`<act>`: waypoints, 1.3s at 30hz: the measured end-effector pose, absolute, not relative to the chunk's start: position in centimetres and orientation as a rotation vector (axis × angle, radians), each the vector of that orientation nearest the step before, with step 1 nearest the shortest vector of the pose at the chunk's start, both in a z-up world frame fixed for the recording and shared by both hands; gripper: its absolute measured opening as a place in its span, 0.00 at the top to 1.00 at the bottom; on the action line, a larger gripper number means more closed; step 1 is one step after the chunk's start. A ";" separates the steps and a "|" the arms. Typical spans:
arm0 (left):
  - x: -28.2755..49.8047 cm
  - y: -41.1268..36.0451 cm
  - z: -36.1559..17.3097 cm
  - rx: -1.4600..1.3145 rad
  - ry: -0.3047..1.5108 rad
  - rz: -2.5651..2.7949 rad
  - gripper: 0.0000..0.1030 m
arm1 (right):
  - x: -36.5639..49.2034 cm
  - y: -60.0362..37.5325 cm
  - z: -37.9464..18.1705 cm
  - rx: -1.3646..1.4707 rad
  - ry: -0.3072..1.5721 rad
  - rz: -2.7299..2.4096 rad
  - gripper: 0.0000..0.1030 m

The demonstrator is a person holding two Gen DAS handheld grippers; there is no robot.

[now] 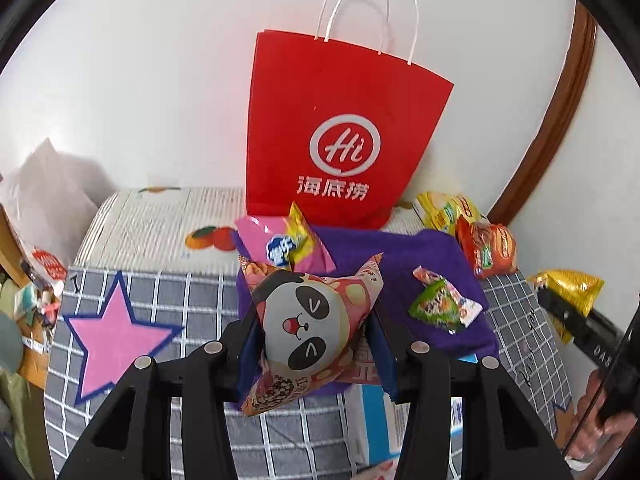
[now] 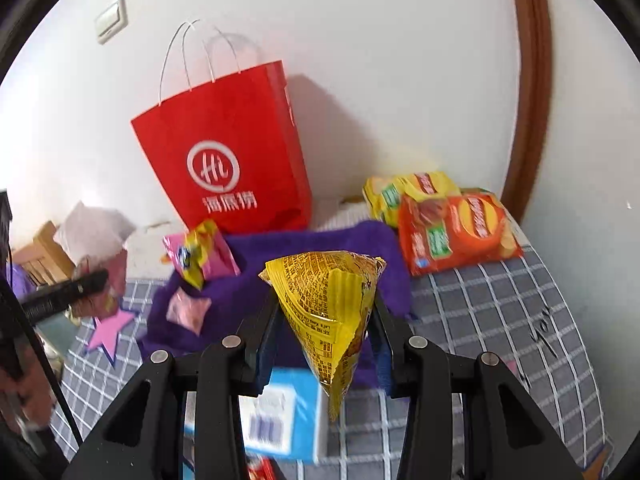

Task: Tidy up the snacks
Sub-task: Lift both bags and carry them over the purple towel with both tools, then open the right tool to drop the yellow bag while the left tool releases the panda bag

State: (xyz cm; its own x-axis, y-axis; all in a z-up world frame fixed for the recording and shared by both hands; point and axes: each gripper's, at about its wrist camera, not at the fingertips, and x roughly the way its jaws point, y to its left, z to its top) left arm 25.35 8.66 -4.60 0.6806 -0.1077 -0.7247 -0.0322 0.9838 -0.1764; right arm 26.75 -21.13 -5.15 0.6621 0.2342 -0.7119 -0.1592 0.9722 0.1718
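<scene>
My left gripper is shut on a pink snack pack with a panda face, held above the purple cloth. My right gripper is shut on a yellow triangular snack bag, also lifted over the cloth. A red paper bag with white handles stands upright against the wall behind the cloth. On the cloth lie a pink-and-yellow packet, a green candy packet and a small pink packet.
Orange and yellow chip bags lie at the back right near the brown door frame. A blue-and-white box sits below the grippers on the grey checked cover. A pink star marks the left. Clutter lines the left edge.
</scene>
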 end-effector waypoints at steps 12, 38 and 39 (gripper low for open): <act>30.1 8.3 -5.8 -0.177 0.827 -0.015 0.55 | 33.6 -16.4 -4.8 0.052 0.815 0.293 0.60; 32.1 10.3 -8.5 -0.222 0.900 -0.022 0.55 | 39.3 -13.0 -16.1 -0.073 1.087 0.313 0.60; 32.1 10.3 -8.5 -0.224 0.902 -0.023 0.55 | 39.3 -12.8 -16.2 -0.077 1.090 0.318 0.60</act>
